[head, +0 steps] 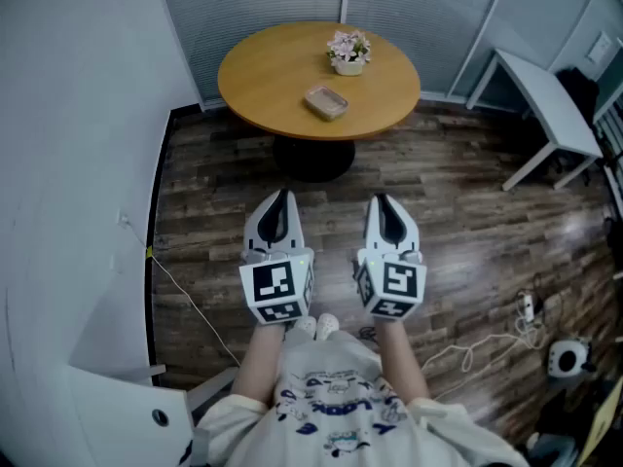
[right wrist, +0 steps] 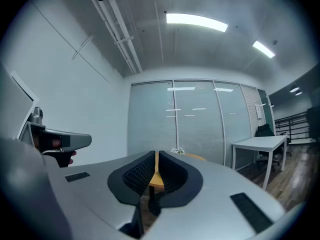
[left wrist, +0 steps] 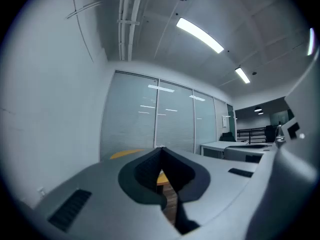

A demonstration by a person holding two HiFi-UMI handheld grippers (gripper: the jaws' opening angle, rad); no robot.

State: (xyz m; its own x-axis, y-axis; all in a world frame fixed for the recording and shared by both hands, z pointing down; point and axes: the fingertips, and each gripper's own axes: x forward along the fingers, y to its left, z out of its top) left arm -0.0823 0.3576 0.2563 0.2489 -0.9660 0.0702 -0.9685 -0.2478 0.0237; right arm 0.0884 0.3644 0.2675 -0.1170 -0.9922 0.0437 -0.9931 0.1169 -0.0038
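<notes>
Here, holding left gripper (head: 281, 200) and right gripper (head: 383, 202) side by side above the floor (head: 458, 212), both aimed at 12 o'clock; seen with left jaws pressed tip to tip on nothing, with right jaws together but for a hairline slit, likewise empty. Ahead at 12 o'clock, well apart, facing a round table (head: 263, 76) bearing a tray (head: 326, 102) and, just beyond toward 1 o'clock, a flower pot (head: 348, 53); at 2 o'clock, a white desk (head: 545, 100); at 4 o'clock, cables (head: 487, 343) on the floor.

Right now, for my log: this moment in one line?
left gripper: shut, empty | right gripper: shut, empty | table ahead: tray, flowers
</notes>
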